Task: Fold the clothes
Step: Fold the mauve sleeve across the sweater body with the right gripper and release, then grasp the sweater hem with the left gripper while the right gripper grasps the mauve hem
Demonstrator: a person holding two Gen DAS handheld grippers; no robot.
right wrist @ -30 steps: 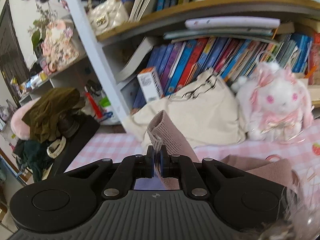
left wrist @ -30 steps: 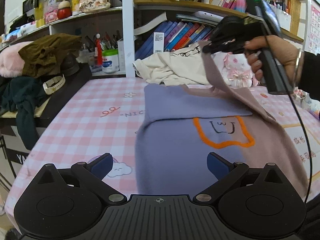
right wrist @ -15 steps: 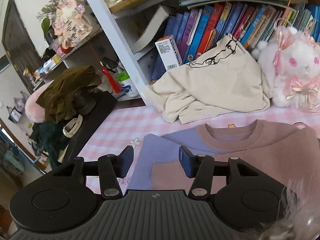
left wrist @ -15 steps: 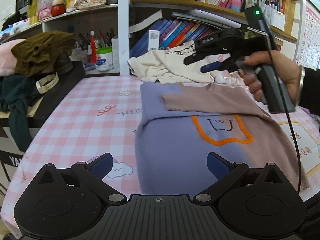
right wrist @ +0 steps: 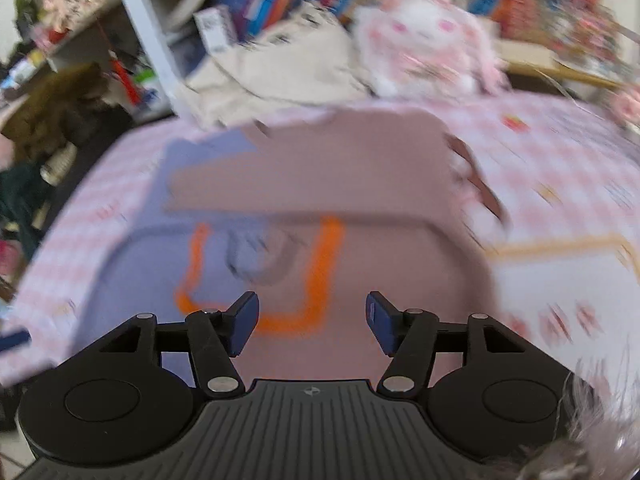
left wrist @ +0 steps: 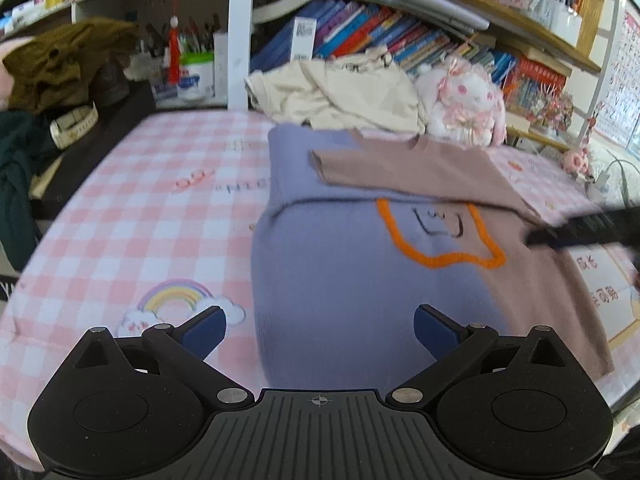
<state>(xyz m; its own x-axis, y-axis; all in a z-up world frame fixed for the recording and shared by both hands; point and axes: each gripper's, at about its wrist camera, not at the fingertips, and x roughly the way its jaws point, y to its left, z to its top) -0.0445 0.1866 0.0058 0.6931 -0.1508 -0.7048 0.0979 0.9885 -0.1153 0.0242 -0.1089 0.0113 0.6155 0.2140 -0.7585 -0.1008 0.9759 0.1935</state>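
Your lilac-and-mauve knitted sweater (left wrist: 360,280) lies on the pink checked counter (left wrist: 140,220); left hand-held gripper (left wrist: 320,326) gapes wide and empty, right hand-held gripper (right wrist: 312,322) is opening, empty.

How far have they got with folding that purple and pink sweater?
Done: the pink sleeve lies folded across the sweater, and the purple side looks tucked in too. In hand: nothing. The right gripper is opening with no cloth between its fingers, and the left gripper is open over the hem. Left: folding the body up from the bottom, then probably the cream garment behind.
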